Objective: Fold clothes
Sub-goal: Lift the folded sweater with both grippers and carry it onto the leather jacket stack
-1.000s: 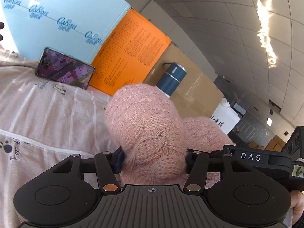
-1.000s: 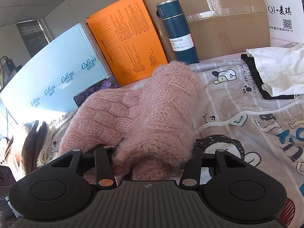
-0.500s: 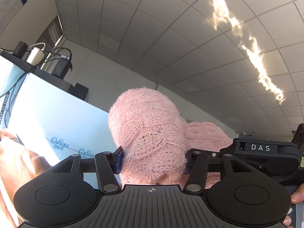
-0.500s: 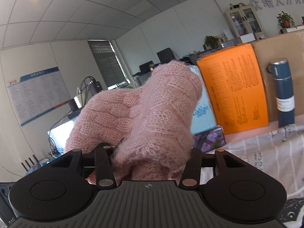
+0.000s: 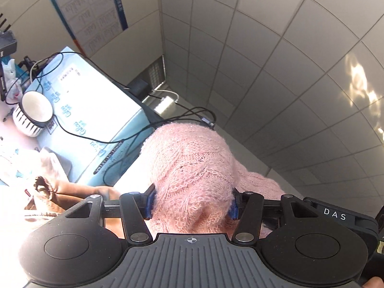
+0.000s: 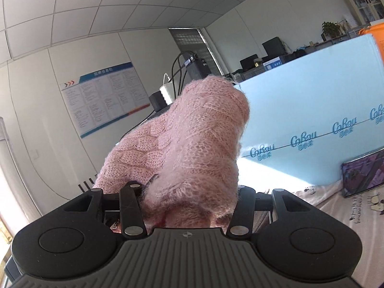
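A pink cable-knit sweater [image 5: 192, 168] is bunched between the jaws of my left gripper [image 5: 192, 206], which is shut on it and tilted up toward the ceiling. The same pink sweater [image 6: 192, 148] fills the jaws of my right gripper [image 6: 189, 199], also shut on it and held up off the table. The other gripper's black body, marked DAS [image 5: 336, 216], shows at the right edge of the left wrist view. The fingertips of both grippers are hidden by the knit.
A light-blue box [image 6: 312, 120] stands behind the table, with cables and a striped cup [image 5: 33, 112] on top. A phone [image 6: 362, 175] leans against it. The patterned tablecloth [image 6: 348, 211] lies below right. Brown clothing [image 5: 48, 192] lies at lower left.
Both grippers have lifted the sweater up off the table and swung left; the views now show ceiling and wall instead of the cloth, orange box and bottle.
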`<action>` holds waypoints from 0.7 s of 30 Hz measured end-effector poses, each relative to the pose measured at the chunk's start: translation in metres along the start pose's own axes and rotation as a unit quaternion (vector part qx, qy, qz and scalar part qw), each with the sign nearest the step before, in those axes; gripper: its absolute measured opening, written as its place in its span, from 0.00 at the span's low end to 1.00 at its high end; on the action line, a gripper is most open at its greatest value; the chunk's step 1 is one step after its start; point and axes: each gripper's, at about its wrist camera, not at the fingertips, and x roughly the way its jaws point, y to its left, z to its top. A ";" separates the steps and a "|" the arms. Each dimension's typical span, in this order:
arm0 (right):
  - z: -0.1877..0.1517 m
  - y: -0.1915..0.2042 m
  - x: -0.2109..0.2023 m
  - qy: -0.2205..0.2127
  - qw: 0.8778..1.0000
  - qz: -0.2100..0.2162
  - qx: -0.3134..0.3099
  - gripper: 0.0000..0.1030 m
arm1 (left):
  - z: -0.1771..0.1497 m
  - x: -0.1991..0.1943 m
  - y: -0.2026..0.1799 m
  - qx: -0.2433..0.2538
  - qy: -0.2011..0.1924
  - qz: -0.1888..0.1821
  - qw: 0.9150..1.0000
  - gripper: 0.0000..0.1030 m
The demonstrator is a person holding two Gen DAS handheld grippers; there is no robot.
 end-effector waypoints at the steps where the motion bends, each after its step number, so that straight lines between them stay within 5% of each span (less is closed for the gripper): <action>1: -0.004 0.000 0.011 0.009 1.000 0.006 0.001 0.44 | 0.002 0.002 0.006 -0.003 -0.001 0.014 1.000 0.52; 8: -0.027 -0.018 0.061 0.046 0.998 0.016 0.046 0.45 | -0.009 0.021 0.018 0.011 0.065 0.130 0.989 0.54; 10: -0.037 -0.032 0.069 0.061 0.996 -0.001 0.066 0.46 | -0.015 0.024 0.012 0.041 0.082 0.160 0.983 0.61; 12: -0.046 -0.043 0.075 0.070 0.995 -0.021 0.069 0.47 | -0.021 0.024 0.004 0.072 0.077 0.185 0.977 0.79; 16: -0.057 -0.066 0.079 0.068 0.993 -0.048 0.083 0.69 | -0.026 0.027 -0.002 0.143 0.046 0.243 0.958 0.97; 21: -0.066 -0.079 0.088 0.076 0.992 -0.058 0.079 0.71 | -0.036 0.046 0.009 0.165 0.095 0.303 0.934 1.00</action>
